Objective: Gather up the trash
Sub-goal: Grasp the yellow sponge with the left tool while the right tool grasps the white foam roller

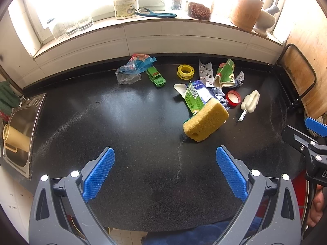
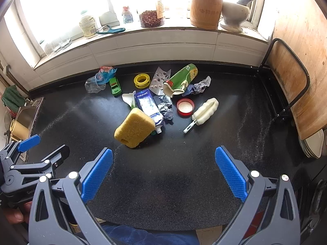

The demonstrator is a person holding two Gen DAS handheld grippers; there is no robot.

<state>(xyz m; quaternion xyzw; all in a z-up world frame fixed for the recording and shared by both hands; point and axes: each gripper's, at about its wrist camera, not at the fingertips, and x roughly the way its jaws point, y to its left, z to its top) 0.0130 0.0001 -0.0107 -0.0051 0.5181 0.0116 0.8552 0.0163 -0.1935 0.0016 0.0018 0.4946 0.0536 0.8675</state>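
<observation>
Trash lies in a cluster on the black counter [image 1: 122, 122]: a flattened blue and green carton [image 1: 195, 96] [image 2: 148, 105], a crumpled plastic bag [image 1: 130, 71] [image 2: 98, 80], an empty pill blister [image 1: 206, 72] [image 2: 159, 79], a green wrapper [image 1: 224, 74] [image 2: 181, 79] and crumpled foil [image 2: 166, 108]. A yellow sponge [image 1: 205, 120] [image 2: 134, 127] leans on the carton. My left gripper [image 1: 164, 157] is open and empty above the near counter. My right gripper [image 2: 163, 157] is open and empty to its right, both short of the cluster.
A green toy car [image 1: 156, 77], a yellow spool [image 1: 185, 71], a red lid [image 1: 233, 98] and a white foam brush [image 1: 250, 102] sit among the trash. A sink [image 1: 20, 126] is at the left. A wooden board in a rack [image 2: 294, 94] stands at the right. Jars line the windowsill [image 2: 151, 30].
</observation>
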